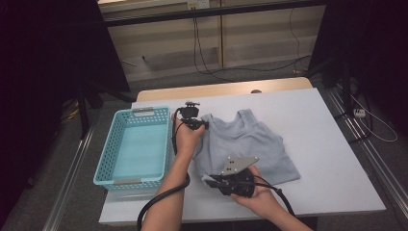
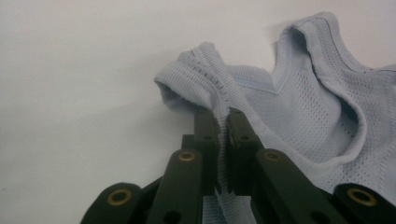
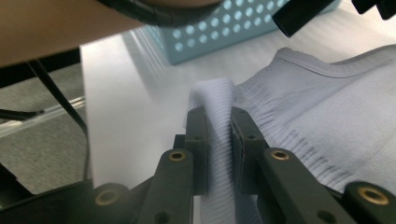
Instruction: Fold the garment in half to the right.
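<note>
- Two claws have hold of one garment: a pale blue sleeveless top [image 1: 243,144] lying mostly flat on the white table [image 1: 332,159], just right of a turquoise basket [image 1: 132,147].
- The left claw [image 1: 204,125] is closed tight on a shoulder strap [image 2: 205,77] at the top's upper left corner; in the left gripper view the ribbed strap edge is pinched between the pads and bunches up above them.
- The right claw [image 1: 211,179] is clamped on the ribbed hem [image 3: 217,116] at the lower left corner; the right gripper view shows a fold of that band squeezed between its pads.
- Both grips sit along the same side of the top, the side nearest the basket. I'd judge that is so the edge can be lifted as one line, either to fold the top over or to carry it across into the basket.
- The basket stands empty, its long side along the table's left edge, close to the left hand [image 1: 185,139].
- The table is a plain white sheet over a wooden top, otherwise bare. Beyond it the room is dim: grey floor, dark stands at both sides, cables trailing down a pale wall.
</note>
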`<state>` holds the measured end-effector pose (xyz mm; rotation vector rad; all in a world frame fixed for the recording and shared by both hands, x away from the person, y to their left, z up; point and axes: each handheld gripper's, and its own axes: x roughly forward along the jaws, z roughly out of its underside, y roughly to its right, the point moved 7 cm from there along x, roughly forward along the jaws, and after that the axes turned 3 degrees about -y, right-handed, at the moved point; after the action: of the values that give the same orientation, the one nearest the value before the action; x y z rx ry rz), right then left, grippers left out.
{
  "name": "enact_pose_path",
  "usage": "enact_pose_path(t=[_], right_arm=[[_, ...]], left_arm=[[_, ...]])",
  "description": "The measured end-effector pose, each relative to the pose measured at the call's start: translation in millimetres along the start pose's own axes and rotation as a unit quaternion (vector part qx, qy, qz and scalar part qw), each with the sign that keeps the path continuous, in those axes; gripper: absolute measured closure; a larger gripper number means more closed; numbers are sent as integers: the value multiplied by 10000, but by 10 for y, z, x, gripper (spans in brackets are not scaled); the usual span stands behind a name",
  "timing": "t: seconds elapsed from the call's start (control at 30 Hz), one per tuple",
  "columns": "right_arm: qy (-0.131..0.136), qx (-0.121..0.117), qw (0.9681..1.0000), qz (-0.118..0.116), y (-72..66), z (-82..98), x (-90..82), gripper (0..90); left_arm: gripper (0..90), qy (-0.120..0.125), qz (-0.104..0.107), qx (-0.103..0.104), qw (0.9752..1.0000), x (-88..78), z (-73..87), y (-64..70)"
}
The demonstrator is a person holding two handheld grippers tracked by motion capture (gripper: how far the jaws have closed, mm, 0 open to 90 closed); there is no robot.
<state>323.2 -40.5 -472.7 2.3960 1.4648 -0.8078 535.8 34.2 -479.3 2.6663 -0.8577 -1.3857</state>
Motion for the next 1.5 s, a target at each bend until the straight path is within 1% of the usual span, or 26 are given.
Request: enact_pose_path(t=[0.13, 0.23, 0.47, 0.53, 0.7, 0.87, 1.03, 1.13, 1.23, 1.37, 1.5], right_arm=[[50, -84, 10000, -5, -12, -61, 0, 803], [57, -73, 9999, -94, -30, -79, 16, 804], [39, -92, 9998, -154, -35, -89, 57, 805], [60, -85, 9998, -158, -34, -102, 56, 805], [141, 19, 9997, -208, -25, -120, 46, 804], [148, 11, 9997, -211, -36, -124, 57, 804], [192, 52, 9995, -230, -35, -141, 53, 805], [200, 23, 9995, -248, -40, -150, 55, 805], [200, -1, 9995, -253, -49, -164, 59, 805], [205, -19, 9994, -270, -54, -176, 69, 805], [248, -31, 9993, -282, -67, -205, 65, 805]], left_arm=[[850, -7, -78, -44, 10000, -41, 12, -46], [850, -14, -100, -51, 9999, -66, 8, -51], [850, -52, -146, -79, 9998, -120, 3, -99], [850, -61, -151, -92, 9998, -133, -1, -112], [850, -51, -145, -109, 9998, -175, -20, -131], [850, -42, -142, -146, 9998, -199, -35, -139], [850, -33, -208, -163, 9996, -215, -40, -163], [850, -44, -223, -155, 9996, -229, -42, -184], [850, -23, -212, -190, 9996, -243, -46, -193], [850, -33, -232, -185, 9996, -280, -59, -207], [850, -47, -299, -133, 9995, -314, -66, -230]])
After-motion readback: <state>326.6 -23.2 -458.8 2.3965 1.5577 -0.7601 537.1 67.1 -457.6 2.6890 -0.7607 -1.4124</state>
